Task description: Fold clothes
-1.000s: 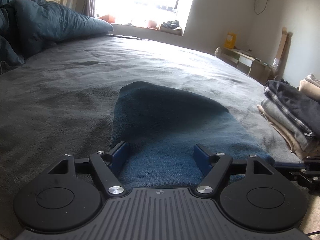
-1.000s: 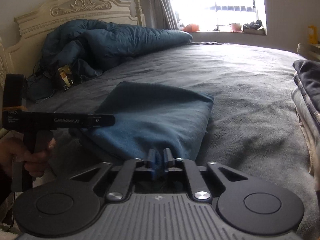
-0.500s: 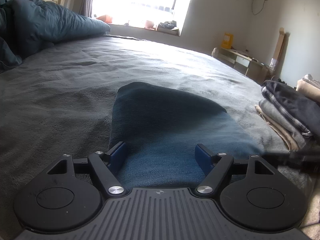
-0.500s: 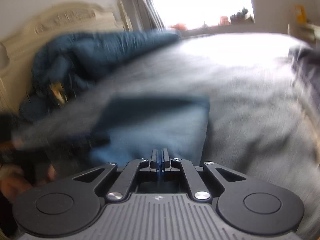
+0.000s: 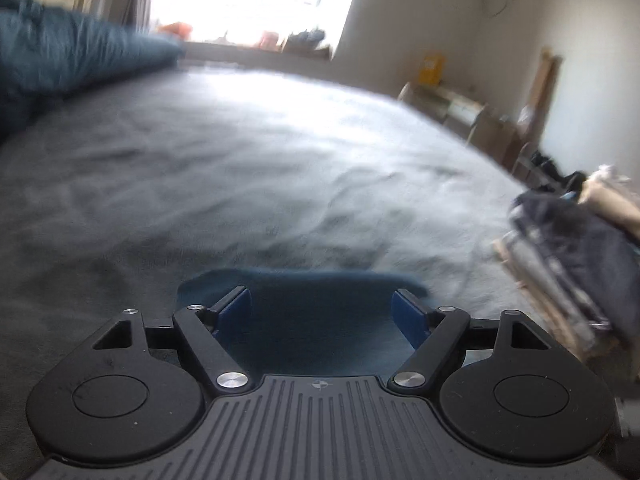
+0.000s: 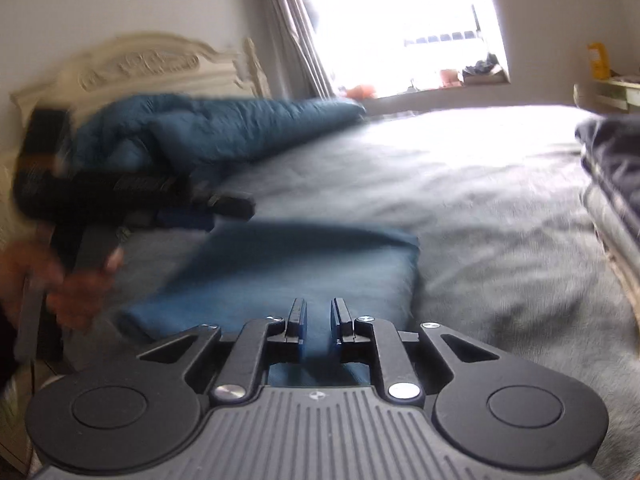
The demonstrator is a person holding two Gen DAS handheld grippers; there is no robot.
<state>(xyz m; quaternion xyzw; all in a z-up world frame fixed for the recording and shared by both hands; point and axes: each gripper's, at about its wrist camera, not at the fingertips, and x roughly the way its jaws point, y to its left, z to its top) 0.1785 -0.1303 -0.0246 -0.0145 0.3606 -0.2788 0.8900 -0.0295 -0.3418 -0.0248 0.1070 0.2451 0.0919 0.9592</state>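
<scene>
Home bedroom, grey-covered bed (image 6: 460, 184), carved cream headboard (image 6: 140, 66), rumpled blue duvet (image 6: 224, 128), curtained bright window (image 6: 400, 20)

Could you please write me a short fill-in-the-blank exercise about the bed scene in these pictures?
1. The folded garment lying on the grey bed is ____ in colour.
2. The pile of folded clothes sits on the ____ side of the left wrist view.
3. The rumpled blue duvet lies in front of the cream ____.
4. The pads of the left tongs stand wide ____.

Missing words: blue; right; headboard; apart
</scene>
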